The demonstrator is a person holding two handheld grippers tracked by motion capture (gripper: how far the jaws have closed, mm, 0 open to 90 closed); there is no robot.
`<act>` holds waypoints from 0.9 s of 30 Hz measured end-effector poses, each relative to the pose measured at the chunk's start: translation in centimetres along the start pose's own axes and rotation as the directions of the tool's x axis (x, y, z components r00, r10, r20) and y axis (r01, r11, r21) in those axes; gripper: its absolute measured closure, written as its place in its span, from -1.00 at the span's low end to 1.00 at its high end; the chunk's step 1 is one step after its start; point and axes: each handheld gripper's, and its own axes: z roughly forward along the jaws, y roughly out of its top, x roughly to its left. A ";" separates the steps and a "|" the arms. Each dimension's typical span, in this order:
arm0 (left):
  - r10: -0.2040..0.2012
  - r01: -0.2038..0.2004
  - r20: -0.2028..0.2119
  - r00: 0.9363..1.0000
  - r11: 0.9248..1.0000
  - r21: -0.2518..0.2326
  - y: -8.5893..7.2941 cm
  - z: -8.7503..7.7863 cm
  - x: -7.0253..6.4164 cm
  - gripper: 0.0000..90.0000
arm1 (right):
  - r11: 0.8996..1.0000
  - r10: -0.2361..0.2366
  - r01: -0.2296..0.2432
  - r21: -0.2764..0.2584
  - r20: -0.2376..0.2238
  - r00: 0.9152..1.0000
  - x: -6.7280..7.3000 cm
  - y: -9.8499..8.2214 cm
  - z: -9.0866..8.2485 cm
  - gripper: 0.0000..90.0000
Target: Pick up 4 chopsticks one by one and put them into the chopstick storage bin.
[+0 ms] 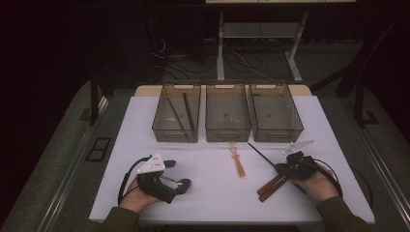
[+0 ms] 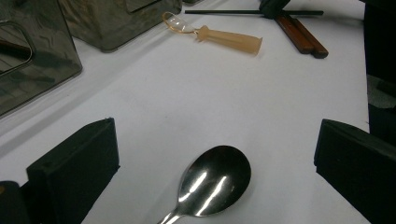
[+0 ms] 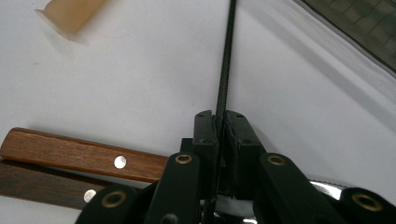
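My right gripper (image 1: 281, 167) is shut on a thin black stick (image 1: 260, 152) that lies on the white table and points toward the bins. In the right gripper view the pads (image 3: 205, 128) pinch the stick (image 3: 225, 70) between them. Two wooden-handled utensils (image 1: 270, 187) lie side by side just under that gripper. At the lower left my left gripper (image 1: 176, 174) stands open. The bowl of a metal spoon (image 2: 215, 179) lies flat on the table between its jaws, touching neither one.
Three translucent bins stand in a row at the back: the left one (image 1: 175, 134) holds two dark sticks (image 1: 187, 111); the middle bin (image 1: 227, 134) and right bin (image 1: 278, 134) look bare. A tan-handled utensil (image 1: 237, 162) lies mid-table.
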 end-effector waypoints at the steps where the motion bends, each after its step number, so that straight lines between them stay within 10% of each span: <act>1: 0.000 0.000 0.000 1.000 1.000 0.000 0.0 0.0 0.0 -1.00 | 1.000 0.000 0.000 -0.001 0.001 1.000 0.0 0.0 0.0 0.89; 27: 0.001 -0.001 0.003 1.000 1.000 0.005 0.0 0.0 0.0 -1.00 | 0.999 0.016 -0.017 -0.033 -0.036 0.999 -0.3 0.2 -0.6 0.91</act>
